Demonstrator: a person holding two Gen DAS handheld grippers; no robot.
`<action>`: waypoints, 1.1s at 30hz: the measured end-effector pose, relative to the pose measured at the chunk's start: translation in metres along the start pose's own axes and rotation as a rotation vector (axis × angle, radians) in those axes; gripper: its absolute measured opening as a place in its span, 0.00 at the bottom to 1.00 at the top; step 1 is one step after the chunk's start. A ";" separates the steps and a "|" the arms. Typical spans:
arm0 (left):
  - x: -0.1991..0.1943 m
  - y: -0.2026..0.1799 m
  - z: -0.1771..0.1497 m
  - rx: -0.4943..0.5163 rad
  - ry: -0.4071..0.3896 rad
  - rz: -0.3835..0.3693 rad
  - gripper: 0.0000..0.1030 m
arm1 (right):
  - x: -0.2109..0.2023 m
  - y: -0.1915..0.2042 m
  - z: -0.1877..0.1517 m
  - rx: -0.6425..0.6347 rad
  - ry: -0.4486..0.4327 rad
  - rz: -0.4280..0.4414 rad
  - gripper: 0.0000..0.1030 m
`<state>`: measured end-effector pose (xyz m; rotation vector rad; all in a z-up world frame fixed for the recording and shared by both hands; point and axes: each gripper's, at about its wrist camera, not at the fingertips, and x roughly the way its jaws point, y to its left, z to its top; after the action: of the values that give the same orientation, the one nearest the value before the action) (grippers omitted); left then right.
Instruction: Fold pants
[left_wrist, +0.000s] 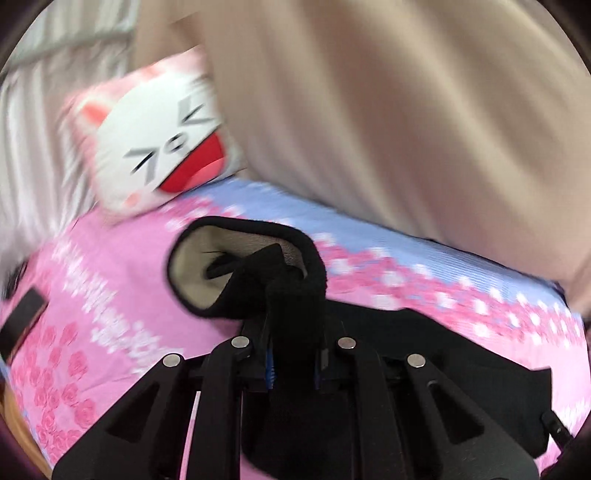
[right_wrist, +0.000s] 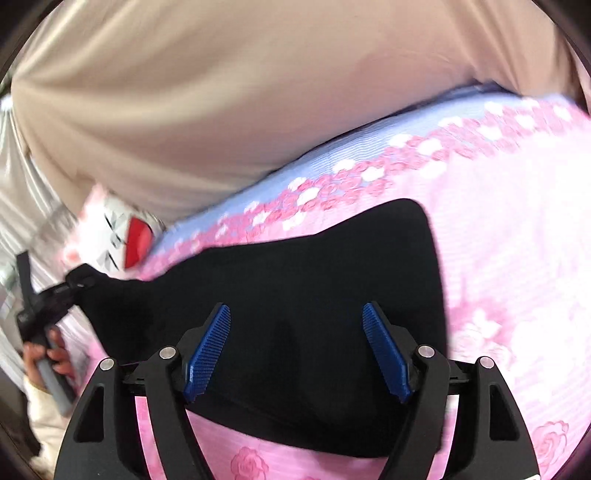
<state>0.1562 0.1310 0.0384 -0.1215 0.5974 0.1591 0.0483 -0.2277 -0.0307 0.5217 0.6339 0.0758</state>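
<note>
Here the left gripper (left_wrist: 291, 291) is clamped on a lifted end of the black fabric pants (right_wrist: 295, 280). The right gripper (right_wrist: 295, 347) hovers, fingers apart, over them on the pink rose-print bed (right_wrist: 517, 258).

The pants (right_wrist: 295, 295) lie on the bed (right_wrist: 517, 258). The left gripper (left_wrist: 291, 306) is closed on one end of the pants and lifts it up off the bed. The right gripper (right_wrist: 295, 350) is spread wide above the pants. A cushion (left_wrist: 159, 147) sits on the bed behind the pants, next to the curtain (left_wrist: 406, 110).
</note>
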 end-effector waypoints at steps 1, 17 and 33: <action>-0.003 -0.019 0.000 0.030 -0.005 -0.015 0.12 | -0.004 -0.004 0.001 0.011 -0.006 0.011 0.70; -0.036 -0.180 -0.038 0.290 0.035 -0.149 0.12 | -0.046 -0.021 0.005 0.021 -0.077 0.072 0.70; -0.050 -0.279 -0.098 0.477 0.117 -0.252 0.12 | -0.082 -0.061 0.005 0.128 -0.157 0.082 0.70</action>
<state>0.1128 -0.1641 0.0053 0.2575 0.7163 -0.2374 -0.0208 -0.3011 -0.0123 0.6704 0.4654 0.0711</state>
